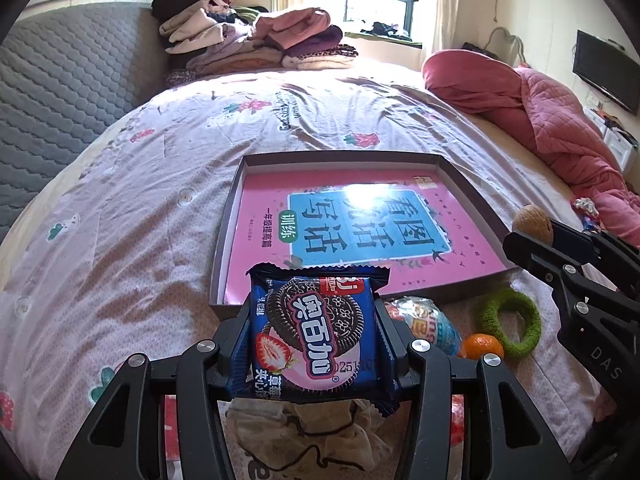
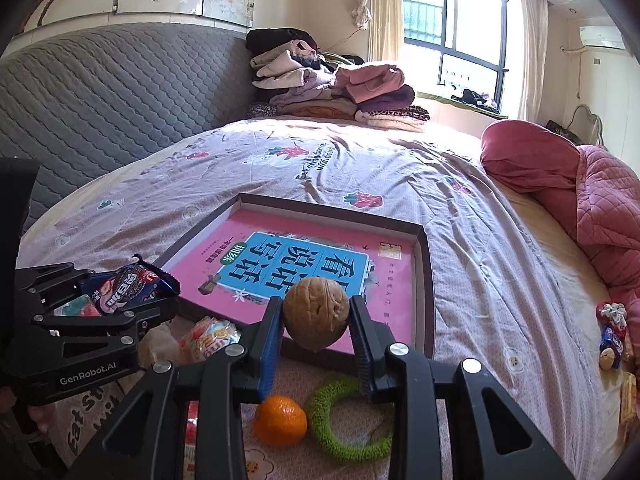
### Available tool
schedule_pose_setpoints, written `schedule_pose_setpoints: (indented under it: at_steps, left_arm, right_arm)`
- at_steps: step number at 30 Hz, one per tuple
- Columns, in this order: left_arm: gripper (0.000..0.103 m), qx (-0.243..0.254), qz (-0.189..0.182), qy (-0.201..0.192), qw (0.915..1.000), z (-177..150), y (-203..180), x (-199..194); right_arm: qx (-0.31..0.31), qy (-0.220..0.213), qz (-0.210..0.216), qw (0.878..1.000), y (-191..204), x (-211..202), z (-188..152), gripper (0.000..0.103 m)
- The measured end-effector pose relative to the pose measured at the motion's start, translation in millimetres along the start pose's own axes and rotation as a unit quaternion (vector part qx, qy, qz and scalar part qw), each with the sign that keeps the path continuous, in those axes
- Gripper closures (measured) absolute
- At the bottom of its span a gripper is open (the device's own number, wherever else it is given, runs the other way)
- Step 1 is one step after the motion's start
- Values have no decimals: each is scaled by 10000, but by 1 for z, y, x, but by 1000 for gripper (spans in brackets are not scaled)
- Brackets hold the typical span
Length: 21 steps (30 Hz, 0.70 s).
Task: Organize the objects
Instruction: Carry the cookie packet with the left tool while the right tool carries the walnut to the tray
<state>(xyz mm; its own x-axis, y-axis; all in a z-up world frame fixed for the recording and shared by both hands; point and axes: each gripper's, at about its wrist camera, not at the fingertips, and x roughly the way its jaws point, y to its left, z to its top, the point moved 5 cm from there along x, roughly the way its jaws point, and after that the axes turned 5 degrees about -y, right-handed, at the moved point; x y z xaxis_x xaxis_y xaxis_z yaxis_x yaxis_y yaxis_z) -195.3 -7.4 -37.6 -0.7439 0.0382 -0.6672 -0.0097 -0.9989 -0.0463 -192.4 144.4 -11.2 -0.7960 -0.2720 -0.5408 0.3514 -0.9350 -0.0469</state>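
1. The left gripper (image 1: 314, 332) is clamped on a blue cookie packet (image 1: 316, 332) – the pads press on its two side edges, and the packet stands upright between them, above the near edge of the tray.
2. The right gripper (image 2: 316, 320) is closed on a walnut (image 2: 316, 312); the brown shell sits between the two fingers, touching both, and hangs over the near right part of the tray.
3. The tray (image 1: 464, 184) is a shallow dark box lid lying flat on the bed. A pink book (image 1: 360, 216) with a blue title panel fills most of its floor.
4. On the bedsheet (image 1: 140, 220), just in front of the tray, lie three loose things – a small orange (image 2: 280, 420), a green knitted ring (image 2: 344, 448) and a shiny snack bag (image 2: 210, 338). The orange and the ring lie just beside each other; the snack bag is to their left, near the tray's front edge.
5. In the right wrist view the left gripper shows at the left edge with the packet in it, tilted, beside the tray's near left corner.
6. At the far end of the bed is a pile of folded clothes (image 2: 332, 88), and a pink quilt (image 2: 592, 208) is bunched along the right side.
7. A few small wrapped sweets (image 2: 612, 332) lie by the quilt, well apart from the tray.
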Motion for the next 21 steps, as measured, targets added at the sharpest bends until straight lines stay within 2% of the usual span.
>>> schedule_pose_setpoints:
  at_steps: [6,11,21]
  left_arm:
    - [50,-22,100,5,9999,16,7,16]
    - [50,-112,29,87,9999,27,11,32]
    - [50,8,6,150,9999,36,7,63]
  right_arm:
    - [-26,41,-34,10000,-4,17,7,70]
    - [-59,78,-49,9999,-6,30,11,70]
    - [1,274,-133,9995,-22,60,13,70]
